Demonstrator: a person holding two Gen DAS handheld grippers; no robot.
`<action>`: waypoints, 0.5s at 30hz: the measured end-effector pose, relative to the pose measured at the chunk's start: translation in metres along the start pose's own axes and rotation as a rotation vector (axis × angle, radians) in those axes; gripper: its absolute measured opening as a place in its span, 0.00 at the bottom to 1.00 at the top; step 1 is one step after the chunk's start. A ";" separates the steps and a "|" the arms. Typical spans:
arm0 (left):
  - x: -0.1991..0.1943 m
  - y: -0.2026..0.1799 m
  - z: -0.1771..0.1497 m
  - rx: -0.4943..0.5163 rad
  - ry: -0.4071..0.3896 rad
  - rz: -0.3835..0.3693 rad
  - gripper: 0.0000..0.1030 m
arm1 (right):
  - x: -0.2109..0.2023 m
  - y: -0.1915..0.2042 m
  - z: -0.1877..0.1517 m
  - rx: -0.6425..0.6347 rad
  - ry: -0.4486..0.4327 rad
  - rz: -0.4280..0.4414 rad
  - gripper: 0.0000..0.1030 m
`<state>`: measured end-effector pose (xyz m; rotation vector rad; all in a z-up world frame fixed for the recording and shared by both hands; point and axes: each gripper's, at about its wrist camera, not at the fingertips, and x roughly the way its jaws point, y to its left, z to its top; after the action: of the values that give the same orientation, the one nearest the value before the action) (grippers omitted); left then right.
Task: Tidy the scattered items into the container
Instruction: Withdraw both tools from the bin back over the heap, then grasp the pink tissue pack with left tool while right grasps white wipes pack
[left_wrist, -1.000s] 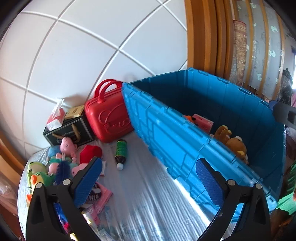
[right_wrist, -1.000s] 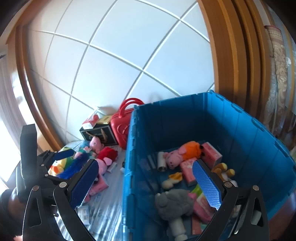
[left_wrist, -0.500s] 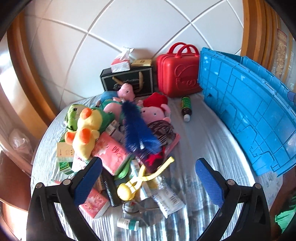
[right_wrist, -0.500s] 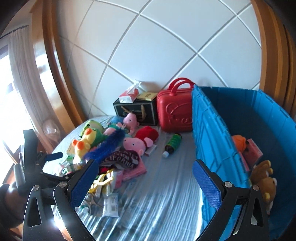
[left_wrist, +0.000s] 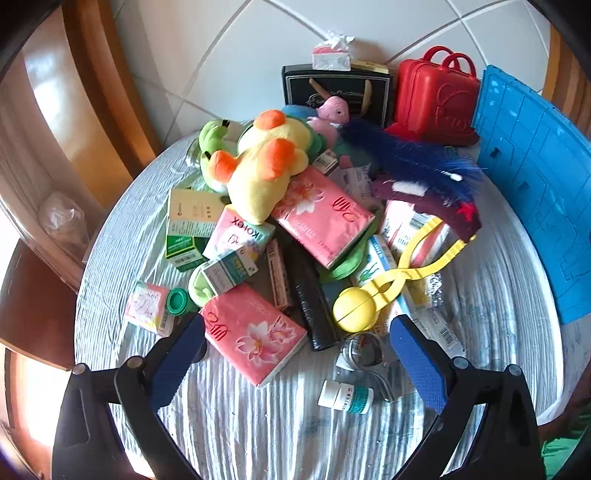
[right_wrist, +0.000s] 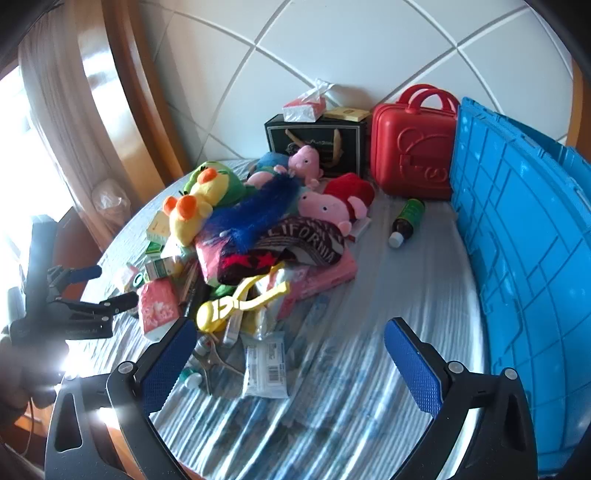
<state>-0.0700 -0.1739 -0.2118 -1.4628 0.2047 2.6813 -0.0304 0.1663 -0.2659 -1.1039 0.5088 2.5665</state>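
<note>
**Left wrist view over the pile, jaws wide and empty**

Left wrist view looks down on a heap of scattered items on the tabletop (left_wrist: 258, 435), which wears a ribbed, silvery striped cover. The left gripper (left_wrist: 295, 354) hangs over the near edge of the heap with its jaws spread wide, holding nothing; a pink flower-printed tissue pack (left_wrist: 255, 334) lies between them. Beyond that pack a yellow plastic scoop tong (left_wrist: 391, 284) ends in a ball-shaped head, and a soft yellow plush duck (left_wrist: 266, 166) with orange patches lies on a second pink pack. A fuzzy blue brush (left_wrist: 410, 162) crosses the far side of the heap. Much of the pile is buried: flat cartons and wrappers under the duck show only corners, and their print is too small to read.

The blue container (right_wrist: 524, 236), ribbed hard plastic, stands to the right of the heap; both views cut it off, so its inside is hidden. In the right wrist view the right gripper (right_wrist: 288, 354) is held above bare tabletop between the heap and the container, jaws wide and empty. A red hard-shell case (right_wrist: 410, 147) stands behind the heap, touching the container's corner. A hand on the left gripper is lost in glare.
</note>
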 end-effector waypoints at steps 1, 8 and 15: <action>0.007 0.006 -0.003 -0.019 0.009 0.008 0.99 | 0.009 0.003 -0.004 0.006 0.020 0.003 1.00; 0.063 0.040 -0.017 -0.154 0.086 0.017 0.99 | 0.070 0.024 -0.039 0.004 0.131 0.016 1.00; 0.113 0.049 -0.020 -0.211 0.142 0.034 0.98 | 0.128 0.033 -0.066 -0.003 0.219 0.021 1.00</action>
<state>-0.1211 -0.2246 -0.3138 -1.7257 -0.0474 2.6959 -0.0864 0.1251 -0.3963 -1.3967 0.5711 2.4777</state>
